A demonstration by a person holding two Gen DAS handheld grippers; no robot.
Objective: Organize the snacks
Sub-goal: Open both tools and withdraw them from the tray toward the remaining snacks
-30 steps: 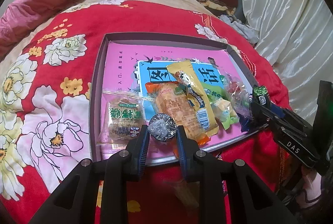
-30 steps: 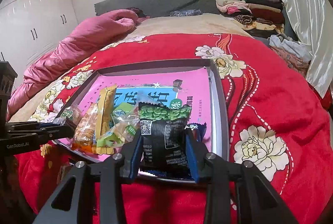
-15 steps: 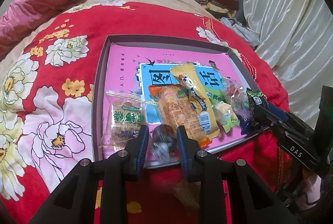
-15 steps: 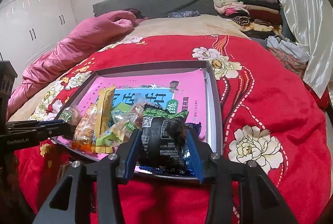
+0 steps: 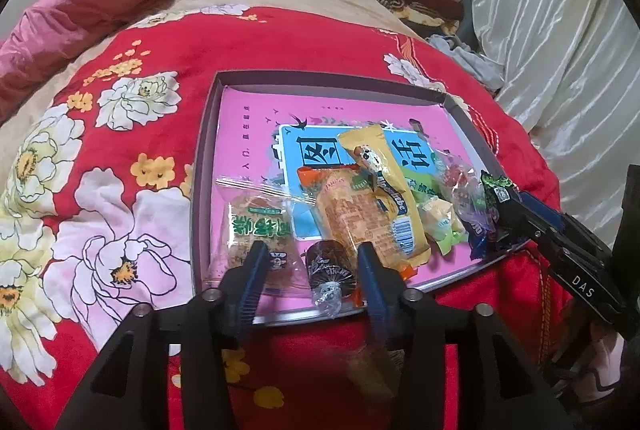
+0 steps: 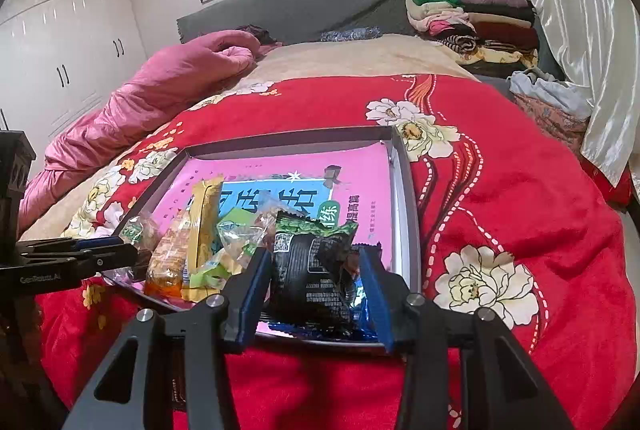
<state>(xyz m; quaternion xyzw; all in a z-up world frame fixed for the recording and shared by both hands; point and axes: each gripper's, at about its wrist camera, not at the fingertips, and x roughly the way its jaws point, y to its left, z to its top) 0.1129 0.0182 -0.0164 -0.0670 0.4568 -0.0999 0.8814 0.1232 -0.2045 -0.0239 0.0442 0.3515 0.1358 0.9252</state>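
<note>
A shallow pink-lined box (image 5: 248, 110) lies on the red floral bedspread and holds several snacks. In the left wrist view my left gripper (image 5: 310, 262) is open, its fingers either side of a small dark round wrapped snack (image 5: 330, 266) that rests at the box's near edge. Beside it lie a clear green-labelled pack (image 5: 260, 230), an orange pack (image 5: 352, 214) and a yellow bar (image 5: 380, 170). In the right wrist view my right gripper (image 6: 316, 270) is open around a black and green packet (image 6: 316, 262) that sits in the box (image 6: 400, 190).
A pink quilt (image 6: 160, 90) lies at the bed's far left. Folded clothes (image 6: 472, 18) are stacked by the grey headboard. White curtains (image 5: 560, 30) hang on the right. A snack wrapper (image 5: 368, 370) lies on the bedspread below the box's near edge.
My left gripper has opened and let the dark round snack down onto the box's near edge. My right gripper has widened and the black packet now rests in the box.
</note>
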